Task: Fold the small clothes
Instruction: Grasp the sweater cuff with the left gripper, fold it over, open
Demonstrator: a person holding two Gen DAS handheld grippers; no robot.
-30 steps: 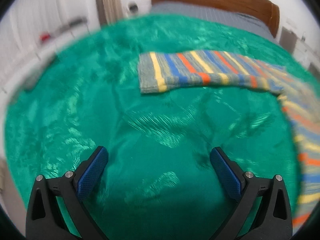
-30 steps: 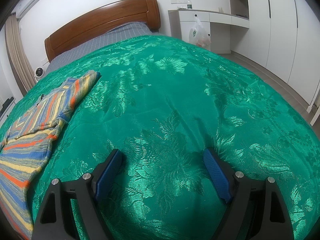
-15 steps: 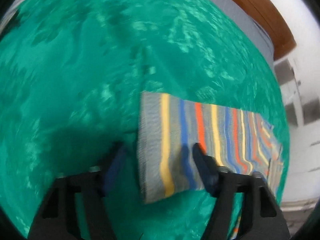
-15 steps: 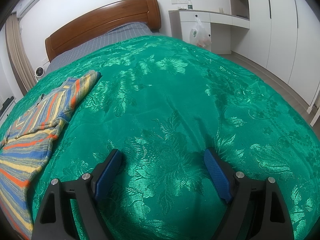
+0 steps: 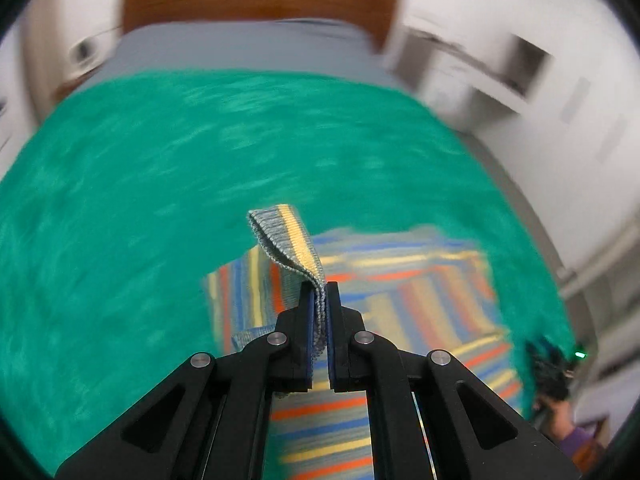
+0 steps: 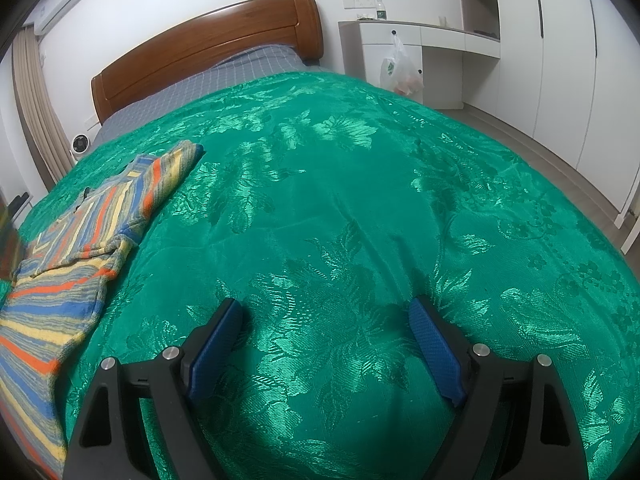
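Note:
A small striped knit garment (image 5: 408, 292) in grey, blue, orange and yellow lies on the green bedspread (image 5: 160, 184). My left gripper (image 5: 319, 292) is shut on its sleeve cuff (image 5: 288, 240) and holds it lifted above the rest of the garment. The left wrist view is motion-blurred. In the right wrist view the same garment (image 6: 80, 232) lies at the far left on the bedspread (image 6: 360, 200). My right gripper (image 6: 326, 344) is open and empty, low over bare bedspread, well to the right of the garment.
A wooden headboard (image 6: 208, 48) and grey sheet (image 6: 224, 80) are at the far end of the bed. A white desk with a hanging plastic bag (image 6: 400, 68) and white wardrobes (image 6: 560, 60) stand on the right. Curtains (image 6: 36, 112) hang at left.
My left gripper went from open above the bedspread to over the sleeve end, then shut on the cuff and lifted it. The right gripper has stayed still.

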